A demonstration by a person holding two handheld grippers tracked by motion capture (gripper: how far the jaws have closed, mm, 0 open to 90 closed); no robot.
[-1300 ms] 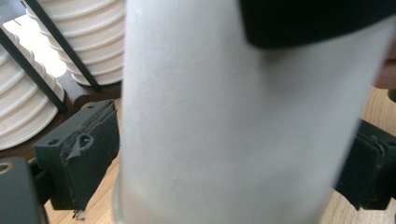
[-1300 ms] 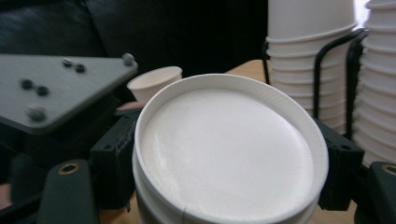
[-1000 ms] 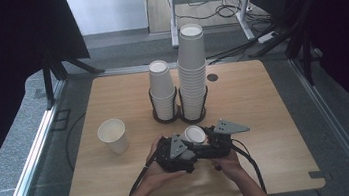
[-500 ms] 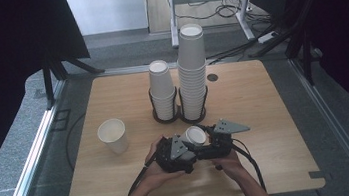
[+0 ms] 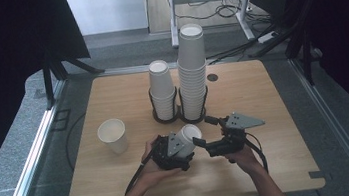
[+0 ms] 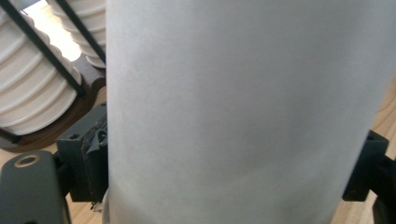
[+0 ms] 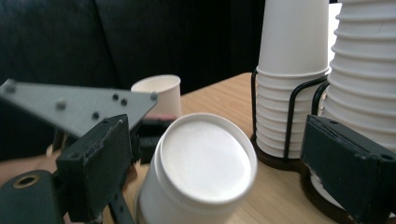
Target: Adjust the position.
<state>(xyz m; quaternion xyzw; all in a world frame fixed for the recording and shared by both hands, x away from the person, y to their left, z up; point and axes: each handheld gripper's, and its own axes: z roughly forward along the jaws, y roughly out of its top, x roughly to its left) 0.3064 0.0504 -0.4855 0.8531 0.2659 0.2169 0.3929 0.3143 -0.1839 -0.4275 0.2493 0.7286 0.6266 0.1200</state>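
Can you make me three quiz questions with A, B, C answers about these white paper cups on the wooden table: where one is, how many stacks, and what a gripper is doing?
1. Where does the single upright white paper cup stand on the light wooden table?
A. right of the stacks
B. left of the grippers
C. inside a stack

2. How many stacks of white paper cups sit in black wire holders?
A. one
B. two
C. four

3. What is the left gripper doing?
A. holding a tilted white paper cup
B. lying open and empty on the table
C. gripping a wire holder

Answers:
1 B, the high view shows it alone near the left edge.
2 B, a short stack and a tall stack stand side by side.
3 A, its jaws press the cup's sides in the left gripper view.
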